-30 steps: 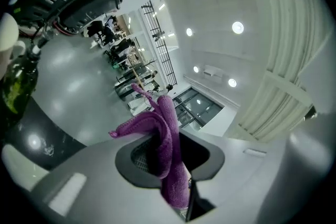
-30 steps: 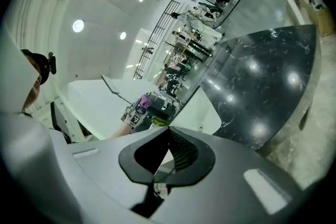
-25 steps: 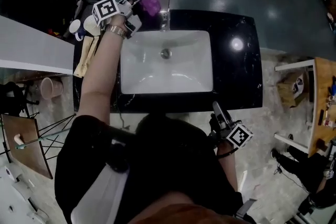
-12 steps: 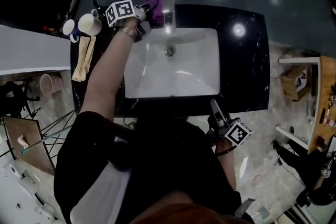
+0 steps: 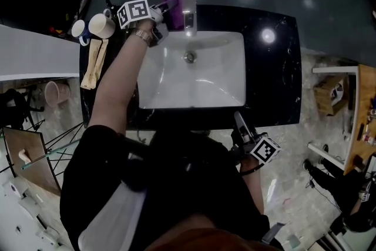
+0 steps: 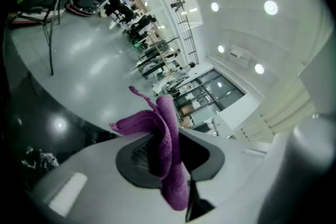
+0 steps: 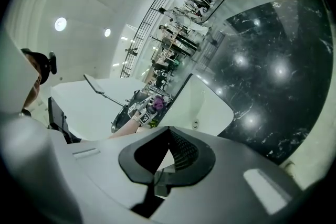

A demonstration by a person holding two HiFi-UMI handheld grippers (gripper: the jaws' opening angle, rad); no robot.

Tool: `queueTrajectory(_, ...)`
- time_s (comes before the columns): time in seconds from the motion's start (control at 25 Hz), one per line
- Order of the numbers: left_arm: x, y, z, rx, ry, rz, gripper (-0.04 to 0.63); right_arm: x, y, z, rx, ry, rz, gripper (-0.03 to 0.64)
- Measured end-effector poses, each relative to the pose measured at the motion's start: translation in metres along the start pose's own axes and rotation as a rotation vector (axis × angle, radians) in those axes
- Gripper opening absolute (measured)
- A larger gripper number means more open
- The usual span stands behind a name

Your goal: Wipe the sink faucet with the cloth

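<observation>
A purple cloth (image 5: 172, 0) is pinched in my left gripper (image 5: 166, 6), which sits at the back of the counter just left of the chrome faucet (image 5: 189, 10). In the left gripper view the cloth (image 6: 167, 131) hangs folded between the pads, with the left gripper (image 6: 169, 165) shut on it. The faucet is outside that view. My right gripper (image 5: 239, 121) hangs at the counter's front edge, below the white sink basin (image 5: 194, 82). In its own view the right gripper (image 7: 160, 165) is shut and empty, facing the basin (image 7: 210, 107).
Two mugs (image 5: 101, 25) stand at the back left of the black marble counter (image 5: 270, 67), and a beige strip (image 5: 94, 62) lies beside the basin. A pink cup (image 5: 53, 94) sits lower at the left. Wooden furniture (image 5: 358, 114) stands on the right.
My left gripper has come down with the cloth from above the faucet's top to beside its base. The right gripper has barely shifted.
</observation>
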State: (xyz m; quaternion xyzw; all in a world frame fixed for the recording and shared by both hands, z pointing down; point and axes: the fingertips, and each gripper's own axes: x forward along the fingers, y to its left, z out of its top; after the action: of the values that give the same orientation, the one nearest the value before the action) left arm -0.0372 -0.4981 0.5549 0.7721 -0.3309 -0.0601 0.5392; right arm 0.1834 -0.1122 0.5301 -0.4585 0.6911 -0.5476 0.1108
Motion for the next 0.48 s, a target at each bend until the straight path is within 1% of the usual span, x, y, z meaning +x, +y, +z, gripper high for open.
queueTrajectory(0.08,-0.010,-0.035,0.014,0.080,-0.023,-0.058,0.081,-0.002,0.001,0.000,-0.001,-0.002,0.009,0.012)
queueTrajectory(0.12,-0.016,-0.056,0.021,0.142,-0.031,-0.078,0.081,-0.004,0.001,0.001,0.001,-0.003,0.011,0.014)
queueTrajectory(0.16,-0.022,-0.078,0.028,0.220,-0.034,-0.095,0.081,-0.005,0.000,0.000,0.004,-0.005,0.011,0.012)
queueTrajectory(0.2,-0.028,-0.100,0.034,0.315,-0.033,-0.107,0.081,-0.007,-0.001,0.000,0.007,-0.007,0.012,0.012)
queueTrajectory(0.28,-0.033,-0.140,0.041,0.550,0.007,-0.100,0.081,-0.011,-0.002,0.001,0.011,-0.013,0.022,0.012)
queueTrajectory(0.32,-0.032,-0.153,0.041,0.687,0.050,-0.069,0.081,-0.013,-0.002,0.001,0.013,-0.018,0.028,0.012)
queueTrajectory(0.4,-0.021,-0.162,0.038,0.968,0.179,0.037,0.081,-0.019,-0.003,0.001,0.018,-0.032,0.033,0.012)
queueTrajectory(0.44,-0.013,-0.160,0.035,1.096,0.262,0.094,0.081,-0.022,-0.003,0.001,0.023,-0.040,0.032,0.014)
queueTrajectory(0.48,-0.005,-0.156,0.031,1.204,0.348,0.141,0.081,-0.026,-0.005,0.001,0.030,-0.050,0.028,0.012)
